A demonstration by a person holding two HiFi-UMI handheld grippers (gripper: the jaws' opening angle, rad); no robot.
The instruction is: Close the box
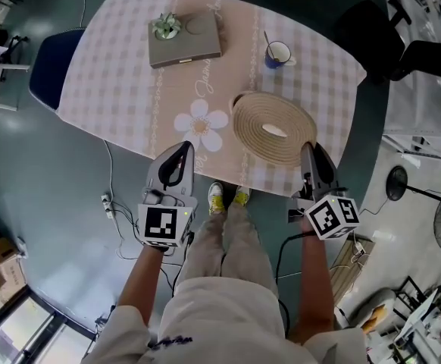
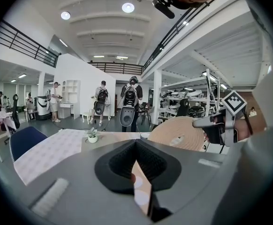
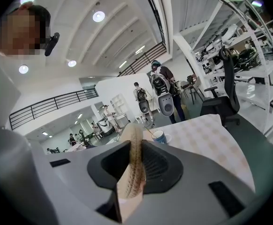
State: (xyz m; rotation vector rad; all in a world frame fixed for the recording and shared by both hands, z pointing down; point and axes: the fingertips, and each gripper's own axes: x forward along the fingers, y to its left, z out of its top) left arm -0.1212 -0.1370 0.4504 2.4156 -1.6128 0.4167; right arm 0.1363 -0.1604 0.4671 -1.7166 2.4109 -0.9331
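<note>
right hand-held gripper (image 1: pixel 308 149) clamped on the near rim of the woven round lid (image 1: pixel 273 127), seemingly tipped up, close to the near edge of the bench (image 1: pixel 122 89). left hand-held gripper (image 1: pixel 179 150) narrowly apart, empty, just beside it. probably the box's own top, not yet down flat. risk of swinging or slipping out under a one-sided pinch, of landing skewed, or of sliding off the bench edge. less likely: shoved into the mug (image 1: pixel 278 53). grey flat case (image 1: pixel 184 40) with small plant (image 1: pixel 165 26) well apart.
</note>
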